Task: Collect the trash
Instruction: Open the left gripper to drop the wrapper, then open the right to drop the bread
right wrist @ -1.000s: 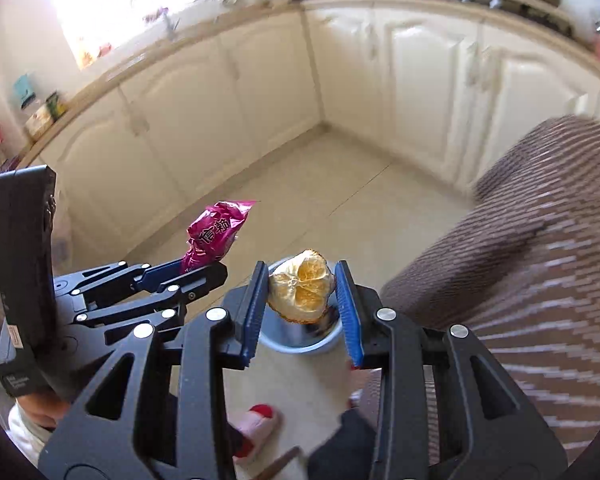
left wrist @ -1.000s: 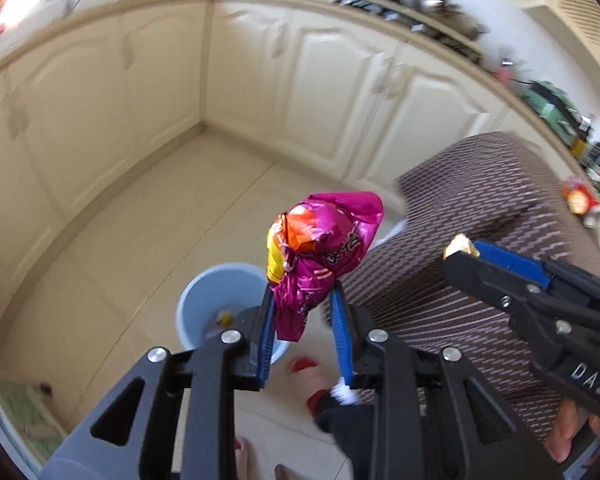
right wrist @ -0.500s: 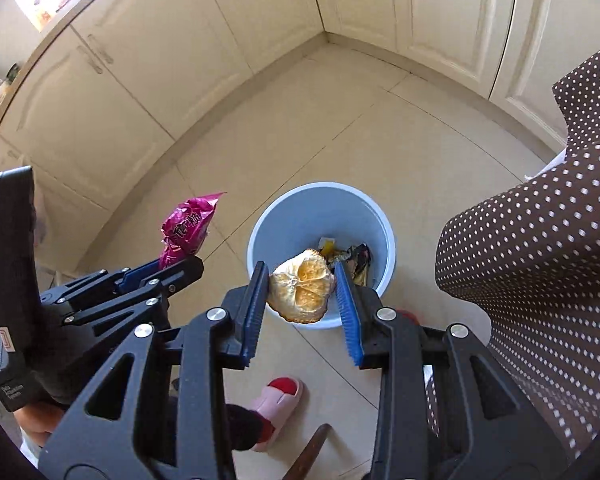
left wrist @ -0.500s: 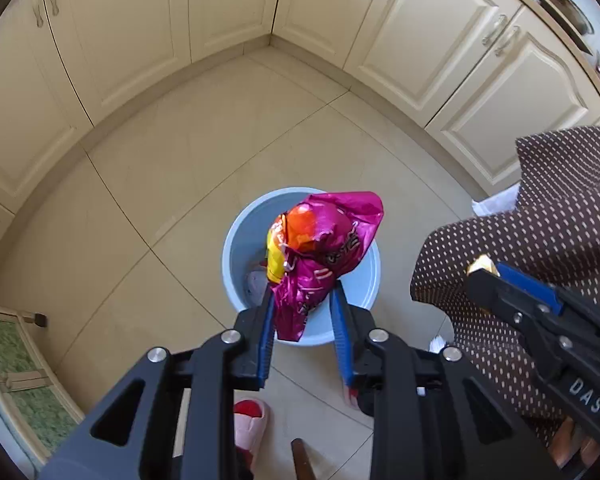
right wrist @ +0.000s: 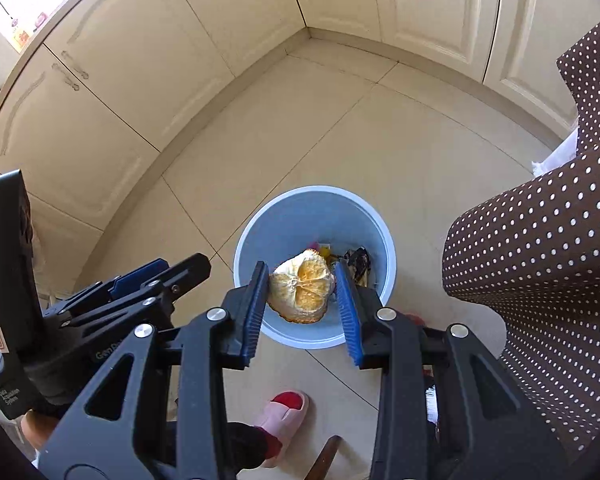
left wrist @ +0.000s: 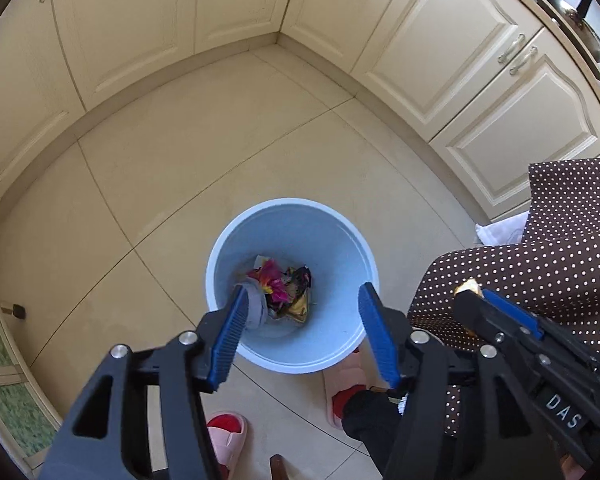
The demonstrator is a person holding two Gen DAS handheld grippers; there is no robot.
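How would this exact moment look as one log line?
left gripper: open, empty | wrapper: in bin | right gripper: holding peel above bin

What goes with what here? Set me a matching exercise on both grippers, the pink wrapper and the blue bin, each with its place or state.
Things:
1. left gripper
2. right gripper
3. pink wrapper
4. blue bin

Places or states:
A. stands on the tiled floor
B. shut on the orange peel
C. lies at the bottom of the blue bin
D. open, nothing between its jaws

Pairs: 1-D, 2-B, 3-C, 4-A.

The left gripper's jaws have just been opening, and they are empty above the blue bin.
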